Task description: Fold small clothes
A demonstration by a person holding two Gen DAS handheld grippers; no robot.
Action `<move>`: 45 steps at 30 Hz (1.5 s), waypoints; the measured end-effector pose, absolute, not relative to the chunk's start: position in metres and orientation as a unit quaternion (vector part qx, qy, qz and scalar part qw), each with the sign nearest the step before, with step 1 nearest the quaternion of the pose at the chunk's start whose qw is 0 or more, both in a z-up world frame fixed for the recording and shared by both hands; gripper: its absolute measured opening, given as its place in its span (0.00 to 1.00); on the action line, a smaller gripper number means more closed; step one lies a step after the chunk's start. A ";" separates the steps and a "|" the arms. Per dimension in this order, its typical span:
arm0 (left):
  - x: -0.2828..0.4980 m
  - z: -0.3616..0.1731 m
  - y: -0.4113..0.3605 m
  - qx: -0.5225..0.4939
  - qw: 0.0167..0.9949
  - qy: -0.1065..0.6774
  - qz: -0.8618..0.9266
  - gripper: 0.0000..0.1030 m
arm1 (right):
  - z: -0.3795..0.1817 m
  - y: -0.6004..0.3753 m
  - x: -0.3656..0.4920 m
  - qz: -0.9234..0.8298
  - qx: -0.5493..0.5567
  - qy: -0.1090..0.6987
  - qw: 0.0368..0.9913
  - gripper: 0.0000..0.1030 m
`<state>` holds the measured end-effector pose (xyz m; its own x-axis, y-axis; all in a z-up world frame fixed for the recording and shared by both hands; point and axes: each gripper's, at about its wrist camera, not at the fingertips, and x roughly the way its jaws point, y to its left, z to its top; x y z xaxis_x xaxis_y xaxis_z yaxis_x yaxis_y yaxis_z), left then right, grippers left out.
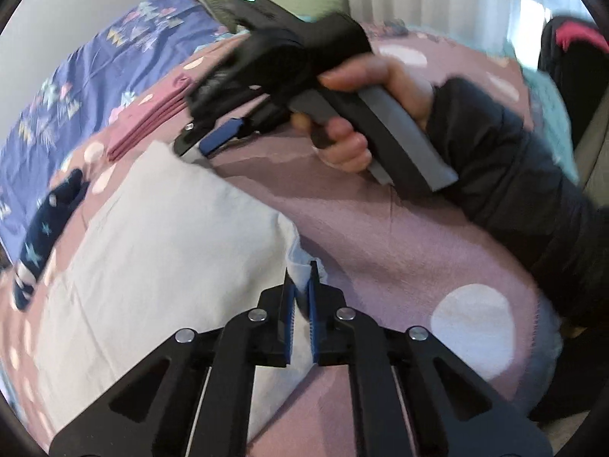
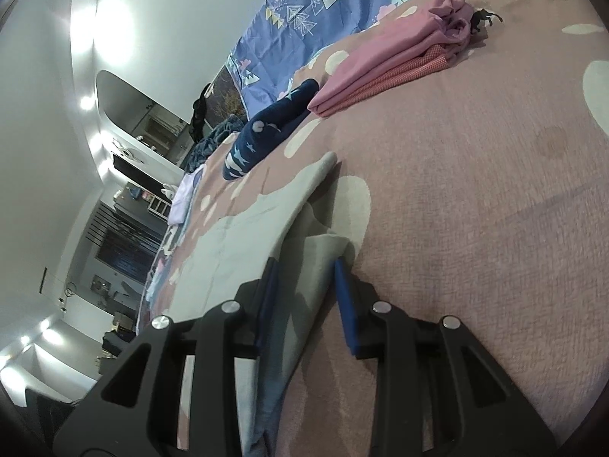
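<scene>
**Mauve, pale grey and pink on the bed**

The blanket point(image 1: 380, 236) over the bed is dusty mauve scattered with large white dots. The garment point(image 1: 152, 236) spread on it is plain pale grey-white. A folded stack point(image 2: 384, 64) is pink, with a finely checked coral layer underneath. The rolled piece point(image 2: 266, 129) is navy with small white stars. The sheet point(image 1: 114, 49) behind is periwinkle blue, printed with white triangular trees and pink clouds. Both claws are black with blue pads point(image 2: 344, 304). The sleeve point(image 1: 514, 175) is black.
</scene>
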<state>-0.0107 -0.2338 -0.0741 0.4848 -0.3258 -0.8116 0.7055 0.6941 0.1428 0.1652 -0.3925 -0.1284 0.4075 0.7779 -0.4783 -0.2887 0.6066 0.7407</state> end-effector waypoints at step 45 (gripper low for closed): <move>-0.025 -0.109 -0.247 0.256 0.793 0.398 -0.384 0.37 | -0.118 -0.351 0.161 0.300 0.195 0.459 0.813 0.37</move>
